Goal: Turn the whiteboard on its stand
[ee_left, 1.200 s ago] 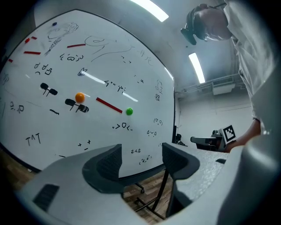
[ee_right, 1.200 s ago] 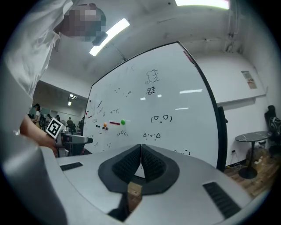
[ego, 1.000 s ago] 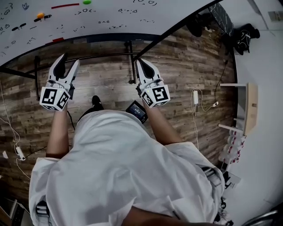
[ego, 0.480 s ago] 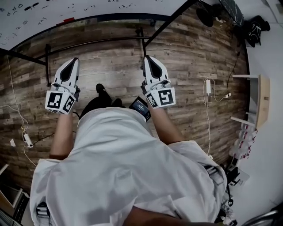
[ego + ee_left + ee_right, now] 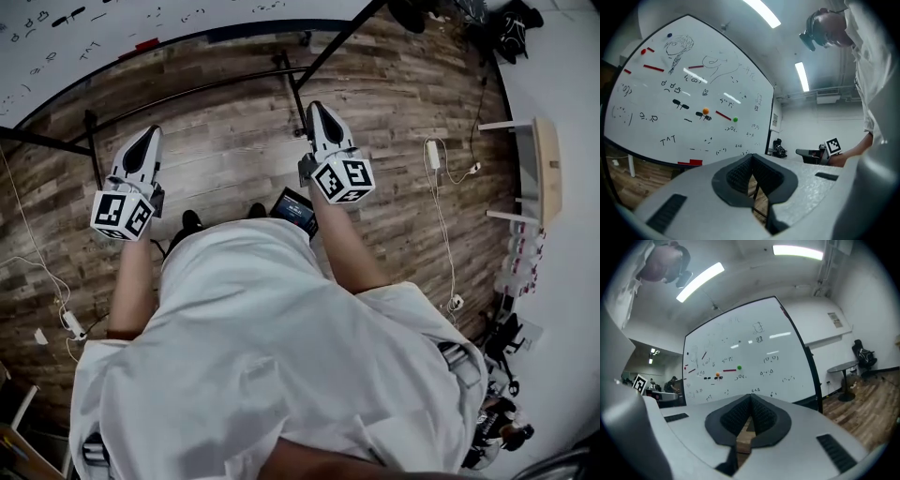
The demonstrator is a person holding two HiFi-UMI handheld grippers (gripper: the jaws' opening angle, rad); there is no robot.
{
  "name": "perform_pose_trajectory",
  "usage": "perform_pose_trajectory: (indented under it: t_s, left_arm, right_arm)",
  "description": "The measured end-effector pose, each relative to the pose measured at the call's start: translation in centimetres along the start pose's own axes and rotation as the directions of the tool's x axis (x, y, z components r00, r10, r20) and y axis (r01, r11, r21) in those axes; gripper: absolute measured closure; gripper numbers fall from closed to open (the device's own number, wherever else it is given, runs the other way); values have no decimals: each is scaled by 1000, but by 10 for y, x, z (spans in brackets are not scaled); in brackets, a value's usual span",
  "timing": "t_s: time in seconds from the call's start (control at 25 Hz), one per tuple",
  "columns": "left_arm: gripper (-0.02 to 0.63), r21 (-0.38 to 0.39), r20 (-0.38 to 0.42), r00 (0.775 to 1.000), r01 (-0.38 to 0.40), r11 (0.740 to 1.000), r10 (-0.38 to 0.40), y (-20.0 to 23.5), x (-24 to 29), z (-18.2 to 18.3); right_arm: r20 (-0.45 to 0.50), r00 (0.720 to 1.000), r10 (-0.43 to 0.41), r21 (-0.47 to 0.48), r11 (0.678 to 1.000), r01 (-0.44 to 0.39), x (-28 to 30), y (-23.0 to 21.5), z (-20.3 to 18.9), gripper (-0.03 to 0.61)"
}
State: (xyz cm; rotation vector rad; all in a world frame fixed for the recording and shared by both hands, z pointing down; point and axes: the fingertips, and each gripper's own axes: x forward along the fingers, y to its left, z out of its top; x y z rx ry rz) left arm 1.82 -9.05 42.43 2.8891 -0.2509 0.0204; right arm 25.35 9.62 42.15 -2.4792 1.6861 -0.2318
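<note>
Left gripper [image 5: 148,136]: clenched tight, pads meeting, nothing caught in them, touching nothing
Right gripper [image 5: 317,111]: likewise clenched and empty, pads pressed together
Arms: both bare forearms reach forward from a white shirt [image 5: 262,356]; the grippers are held level, side by side and well apart, both aimed at the whiteboard
Whiteboard [image 5: 84,33]: ahead of both grippers and apart from them, along the far edge of the wooden floor [image 5: 234,150]; its face carries scribbles, red strips, an orange magnet [image 5: 706,111] and a green magnet [image 5: 735,120]
Stand [image 5: 187,92]: black bars run under the board; in the head view one bar comes toward the person and passes below the right gripper's tip
Room: floor shows between the grippers and the board's lower edge
Right side: a white cable [image 5: 436,155] lies on the floor, a shelf [image 5: 544,169] stands by the wall, a round table [image 5: 843,366] sits past the board's right edge
</note>
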Motion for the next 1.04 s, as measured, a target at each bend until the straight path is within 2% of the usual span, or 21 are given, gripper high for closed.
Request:
perform_pose_trajectory:
  t_s: [0.08,0.24,0.36,0.52,0.64,0.72,0.88,1.04]
  left_arm:
    - [607,28,-4,1000,0,1000,0,14,-5,4]
    - [607,64,12,998,-55,996,55,42,-19,8]
    - [607,70,42,997,-67,995,64,48,-26,11]
    - [607,63,42,998,-52,997,49,50,-29,11]
    - [607,58,37,998,-47,997,45,56,-31,11]
    - [607,57,27,999,-44,997,42,60,-32,11]
    - [607,55,10,999,-36,998,36,68,-32,8]
    - [607,53,-1,999,-35,998,35,77,-36,2]
  right_arm:
    - [43,999,6,-88,996,-2,3,18,13,581]
    - [48,998,51,-218,975,-39,9,53,15,581]
    - [47,998,46,-217,976,-35,6,64,7,581]
    - [36,999,25,-161,987,-19,2,66,-4,581]
    - [37,999,3,-160,987,3,2,66,-7,581]
    - [37,999,-6,-181,983,13,3,69,-9,581]
    - [22,1000,8,-288,958,-2,7,86,-11,581]
    - [12,1000,18,-302,953,-14,14,96,-18,581]
